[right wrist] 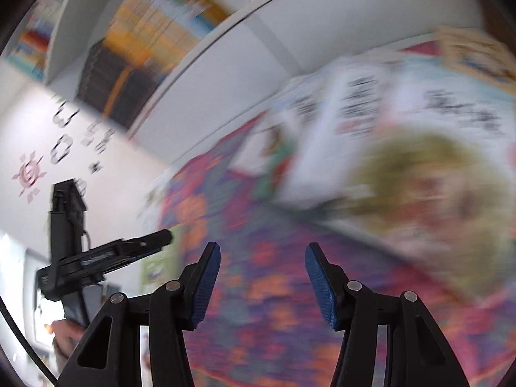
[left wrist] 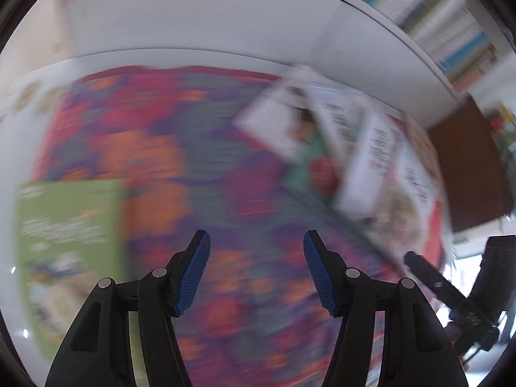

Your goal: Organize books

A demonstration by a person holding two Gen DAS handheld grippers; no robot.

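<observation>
Everything is smeared by motion. A green book lies at the left on a patterned red, orange and purple cloth. A loose pile of white and pictured books lies at the right of the cloth. My left gripper hangs open above the cloth between them, nothing between its blue pads. In the right wrist view the pile fills the upper right, with the green book small at the left. My right gripper is open and empty over the cloth, just short of the pile.
A white shelf unit behind the cloth holds rows of upright books, also seen in the right wrist view. A white wall with decals is at the left. A brown panel stands behind the pile.
</observation>
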